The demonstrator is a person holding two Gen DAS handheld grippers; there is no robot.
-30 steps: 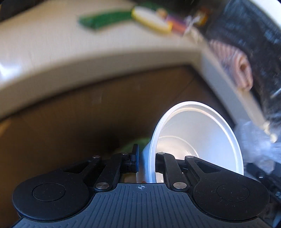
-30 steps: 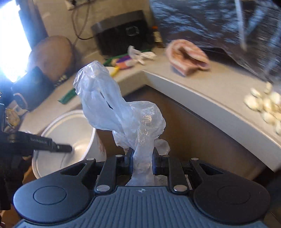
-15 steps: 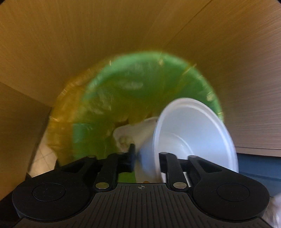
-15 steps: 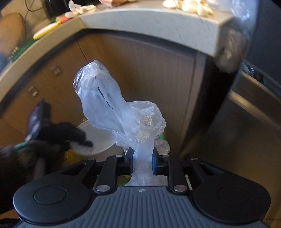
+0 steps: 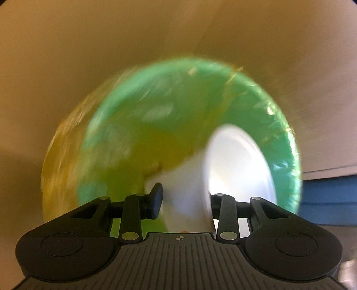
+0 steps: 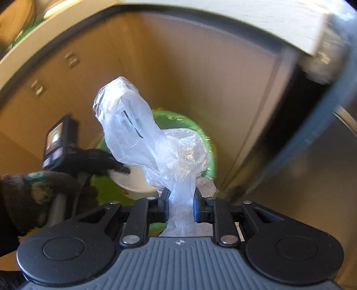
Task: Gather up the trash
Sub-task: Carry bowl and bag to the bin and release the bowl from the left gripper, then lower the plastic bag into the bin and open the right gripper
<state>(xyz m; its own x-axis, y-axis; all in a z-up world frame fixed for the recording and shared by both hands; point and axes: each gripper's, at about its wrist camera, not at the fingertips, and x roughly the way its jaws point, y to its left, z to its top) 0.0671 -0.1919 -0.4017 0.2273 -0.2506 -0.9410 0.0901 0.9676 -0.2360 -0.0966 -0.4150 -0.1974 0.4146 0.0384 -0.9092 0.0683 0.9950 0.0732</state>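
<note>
**White cup dangling over the green bin, plastic wrap waiting its turn**

White plastic cup [image 5: 236,174] is sitting right over the mouth of the green trash bin [image 5: 169,107], tipped on its side so its open mouth faces right in the left wrist view. The left gripper [image 5: 184,201] is straddling the cup's rim and its jaws are opening, with the cup wall between them: the left pad stands clear of it, while the right pad is hidden behind the rim, so whether that one touches I can't tell. The bin is lined with a yellowish-green bag [image 5: 64,156] that spills over its rim. Whatever is inside the bin is too blurred to make out.

From the right wrist view, the right gripper [image 6: 180,206] is pressed together on a crumpled clear plastic bag [image 6: 142,138], which sticks up out of the jaws and blocks most of the bin's opening [image 6: 185,121]. The cup [image 6: 133,180] peeks out below and left of the plastic, with the left gripper [image 6: 118,168] on it, held by a gloved hand [image 6: 38,191].

Around all that: brown wooden cabinet fronts [image 6: 178,67] behind the bin, a pale countertop edge [image 6: 256,20] curving overhead, and something blue [image 5: 330,200] just right of the bin.
</note>
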